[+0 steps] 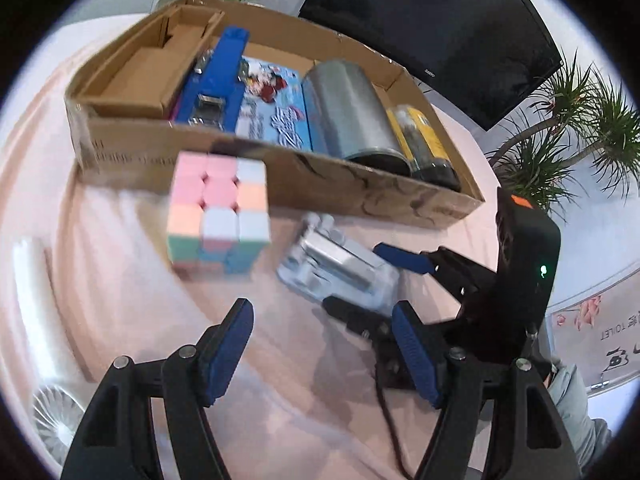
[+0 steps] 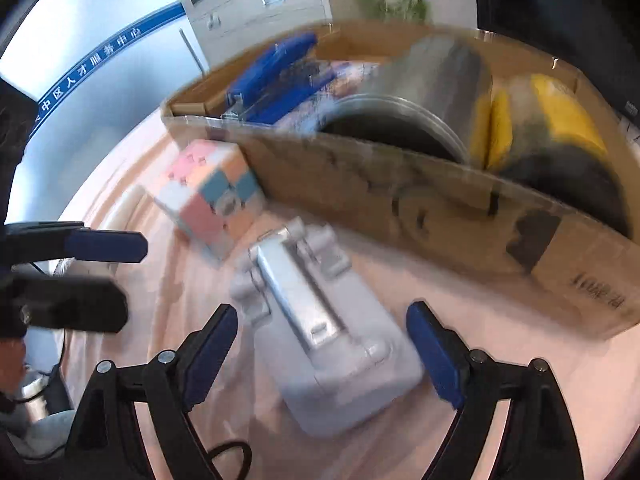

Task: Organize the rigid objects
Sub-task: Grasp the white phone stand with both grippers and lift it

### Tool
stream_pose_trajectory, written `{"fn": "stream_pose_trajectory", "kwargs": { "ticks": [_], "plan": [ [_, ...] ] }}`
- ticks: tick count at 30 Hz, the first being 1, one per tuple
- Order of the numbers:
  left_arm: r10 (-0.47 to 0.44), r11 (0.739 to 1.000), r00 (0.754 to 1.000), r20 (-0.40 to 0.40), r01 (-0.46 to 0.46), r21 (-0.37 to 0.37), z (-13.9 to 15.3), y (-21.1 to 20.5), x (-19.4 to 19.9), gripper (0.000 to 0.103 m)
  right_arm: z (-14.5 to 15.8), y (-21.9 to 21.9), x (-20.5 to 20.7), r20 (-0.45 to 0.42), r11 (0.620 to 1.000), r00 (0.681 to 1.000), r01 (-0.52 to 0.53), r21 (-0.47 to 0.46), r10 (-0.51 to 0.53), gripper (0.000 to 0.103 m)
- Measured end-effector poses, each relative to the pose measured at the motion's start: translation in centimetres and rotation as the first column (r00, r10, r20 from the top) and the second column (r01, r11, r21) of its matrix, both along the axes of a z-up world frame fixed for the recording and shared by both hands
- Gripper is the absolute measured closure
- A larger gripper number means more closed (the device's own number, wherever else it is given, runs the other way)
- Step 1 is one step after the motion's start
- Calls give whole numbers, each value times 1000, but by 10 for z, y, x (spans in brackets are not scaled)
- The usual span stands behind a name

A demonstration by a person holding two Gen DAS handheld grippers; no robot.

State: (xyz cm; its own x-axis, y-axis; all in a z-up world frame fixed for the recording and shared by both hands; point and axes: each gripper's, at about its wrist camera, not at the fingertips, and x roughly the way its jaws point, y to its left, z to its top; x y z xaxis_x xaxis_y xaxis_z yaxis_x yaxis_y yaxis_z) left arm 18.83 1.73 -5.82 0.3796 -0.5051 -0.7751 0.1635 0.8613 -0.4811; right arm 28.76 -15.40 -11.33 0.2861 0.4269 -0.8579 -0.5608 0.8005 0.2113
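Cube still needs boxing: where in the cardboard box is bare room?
Only the brown inner tray at the cardboard box's far-left end is bare. The rest is packed: blue stapler, printed packet, metal can, yellow-labelled bottle.

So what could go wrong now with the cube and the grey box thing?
The right gripper is open around the grey case; its ridged, sloped top might slip between the pads. The cardboard box already looks full, so the case may not fit. The puzzle cube sits close by, and the left gripper could knock it while reaching.
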Motion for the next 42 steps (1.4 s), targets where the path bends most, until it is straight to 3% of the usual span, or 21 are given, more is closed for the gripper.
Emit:
{"fn": "stream_pose_trajectory", "kwargs": {
  "ticks": [2, 4, 5, 9, 11, 13, 15, 16, 19, 21, 22, 23, 25, 26, 29, 34, 38, 42],
  "plan": [
    [-8, 1000, 1000, -15, 8, -21, -5, -5, -2, 32, 2, 1, -15, -11, 1000, 1000, -16, 21, 16, 24],
    [-20, 998, 999, -48, 17, -62, -15, -6, 0, 32, 5, 5, -37, -11, 998, 999, -53, 31, 53, 39],
    [-20, 997, 997, -70, 14, -80, -20, -6, 3, 32, 6, 8, -45, 0, 997, 998, -63, 37, 63, 41],
    [-2, 990, 992, -128, -16, -140, -35, -1, 10, 34, 6, 10, -47, 32, 999, 999, 23, 37, -24, 38],
    [-17, 985, 993, -118, -3, -171, -35, 1, 12, 34, 5, 15, -46, 34, 998, 999, 35, 48, -37, 36],
    [-18, 984, 992, -123, -4, -177, -40, 4, 18, 34, 2, 21, -47, 37, 996, 997, 68, 49, -69, 27],
    [-6, 982, 989, -147, -23, -189, -46, 7, 22, 34, 1, 35, -50, 74, 995, 992, 101, 12, -102, 29],
    [-10, 979, 989, -149, -21, -202, -47, 10, 24, 34, -1, 41, -51, 98, 993, 988, 120, -12, -119, 34],
    [-14, 972, 989, -150, -22, -235, -49, 14, 23, 34, -1, 40, -54, 113, 987, 981, 160, -7, -158, 36],
    [-6, 967, 987, -159, -35, -251, -52, 20, 23, 40, -1, 37, -51, 86, 982, 978, 188, 20, -189, 38],
    [-1, 968, 986, -165, -40, -247, -53, 23, 22, 45, 0, 30, -51, 44, 975, 975, 214, 64, -217, 48],
    [-5, 969, 986, -168, -37, -246, -54, 23, 21, 56, 0, 18, -45, -53, 955, 966, 258, 148, -253, 48],
    [-7, 967, 987, -162, -35, -253, -54, 24, 17, 56, -3, 9, -39, -153, 932, 954, 289, 218, -260, 48],
    [-5, 967, 987, -158, -35, -251, -53, 26, 16, 60, -3, 9, -39, -156, 933, 955, 285, 222, -254, 48],
    [8, 969, 990, -141, -43, -242, -48, 29, 16, 71, -3, 13, -40, -153, 932, 953, 291, 218, -262, 48],
    [13, 972, 996, -83, -32, -232, -22, 33, 13, 71, 6, 14, -40, -172, 906, 948, 310, 289, -269, 48],
    [20, 977, 1000, 5, -18, -215, 15, 34, 14, 71, 34, 18, -38, -120, 888, 952, 307, 342, -282, 48],
    [4, 978, 996, 92, 15, -207, 57, 36, 49, 71, 79, 25, -18, -15, 888, 959, 269, 372, -285, 48]
  ]
}}
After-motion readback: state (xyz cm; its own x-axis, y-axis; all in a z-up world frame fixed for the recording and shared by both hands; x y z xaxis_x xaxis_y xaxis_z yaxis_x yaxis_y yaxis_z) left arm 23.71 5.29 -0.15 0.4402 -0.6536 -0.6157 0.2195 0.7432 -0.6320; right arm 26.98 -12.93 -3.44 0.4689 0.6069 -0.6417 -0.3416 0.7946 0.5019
